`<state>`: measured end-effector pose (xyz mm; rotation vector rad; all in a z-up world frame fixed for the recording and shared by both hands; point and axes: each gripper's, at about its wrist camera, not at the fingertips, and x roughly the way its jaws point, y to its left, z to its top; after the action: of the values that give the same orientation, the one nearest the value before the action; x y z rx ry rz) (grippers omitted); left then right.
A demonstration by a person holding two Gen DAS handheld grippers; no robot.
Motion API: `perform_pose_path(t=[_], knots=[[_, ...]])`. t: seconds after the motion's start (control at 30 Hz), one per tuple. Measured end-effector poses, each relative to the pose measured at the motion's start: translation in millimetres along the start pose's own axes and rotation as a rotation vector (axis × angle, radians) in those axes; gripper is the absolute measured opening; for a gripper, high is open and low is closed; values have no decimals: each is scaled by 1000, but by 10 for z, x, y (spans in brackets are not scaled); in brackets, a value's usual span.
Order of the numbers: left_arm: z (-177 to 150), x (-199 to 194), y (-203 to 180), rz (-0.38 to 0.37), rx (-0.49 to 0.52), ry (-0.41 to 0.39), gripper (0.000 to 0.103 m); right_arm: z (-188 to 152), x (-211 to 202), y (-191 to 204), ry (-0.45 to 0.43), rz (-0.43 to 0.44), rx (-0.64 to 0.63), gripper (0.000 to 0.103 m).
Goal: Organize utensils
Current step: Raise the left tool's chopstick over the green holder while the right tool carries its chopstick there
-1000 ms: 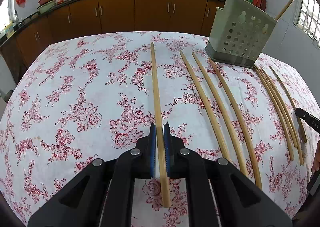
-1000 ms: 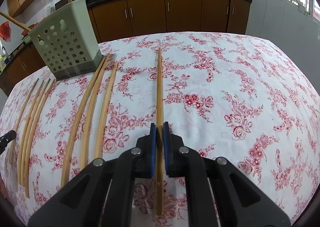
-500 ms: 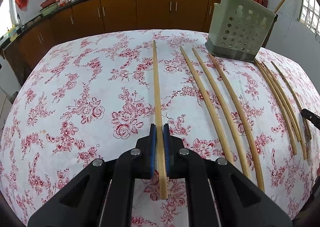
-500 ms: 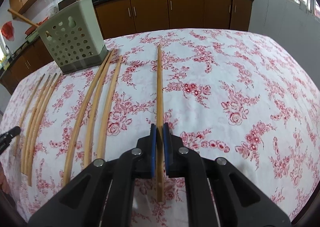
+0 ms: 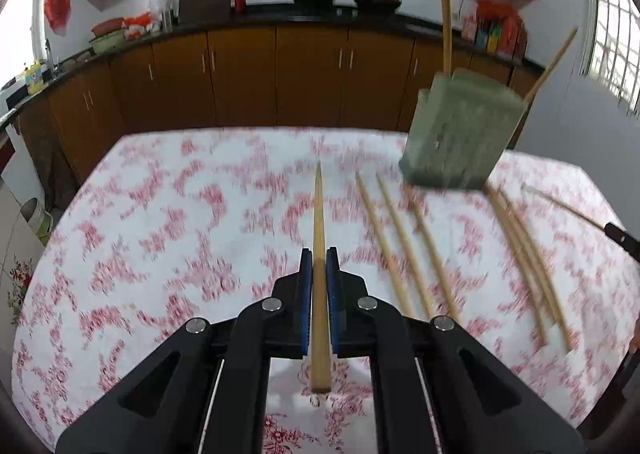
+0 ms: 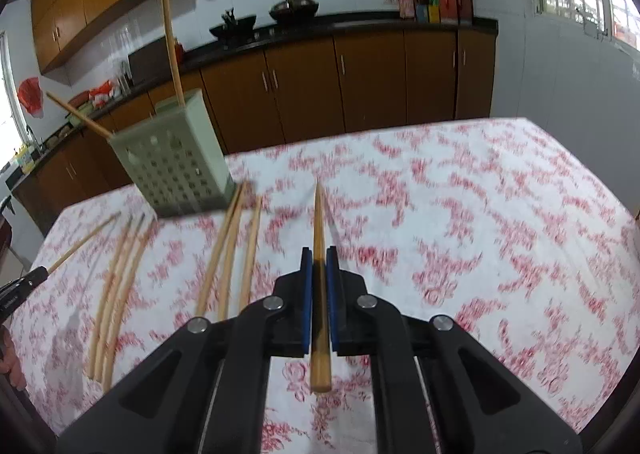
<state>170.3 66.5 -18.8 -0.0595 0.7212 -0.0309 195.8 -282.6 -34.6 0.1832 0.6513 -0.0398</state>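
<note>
A: Bamboo, both? Where?
B: Left gripper (image 5: 319, 270) is clenching one tapered bamboo chopstick (image 5: 319, 221), right gripper (image 6: 319, 268) another (image 6: 319, 221), above the floral tabletop (image 5: 160, 213).
A: Next?
B: Probably aiming tips into the perforated grey-green plastic holder (image 6: 172, 161).

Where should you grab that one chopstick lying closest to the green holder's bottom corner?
Grip that chopstick near its thick near end, coming down from above with the pads on either side. It lies flat on the cloth and points away, with close neighbours on its left. The far tip sits near the holder, so that end is likely crowded.
</note>
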Motion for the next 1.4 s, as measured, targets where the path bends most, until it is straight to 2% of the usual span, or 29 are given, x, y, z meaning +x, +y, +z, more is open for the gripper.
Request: perform_pose_path(t=[0.37,0.77,1.0,1.17,1.3,1.4], knots=[[426,-407,2,-57,-52,-179,8,419,-363,26,-163,34,18,8],[558,-480,-93,-40,-24,-235,8,652,-508,208,-219,55,-27,8],[729,-693,-185,-53,6,-300,8,960,-822,378,-270,152,-40,8],[929,-914,-345,-114,9,-350,8,1220,-1016,539,-294,267,-25,8],[1126,-1093,-554,-171,27,-402,8,1393,-1120,708,-338,301,-48,8],[1286,-1152,-694,-182,41,-444,8,1525,-1108,831,-372,299,-67,8]])
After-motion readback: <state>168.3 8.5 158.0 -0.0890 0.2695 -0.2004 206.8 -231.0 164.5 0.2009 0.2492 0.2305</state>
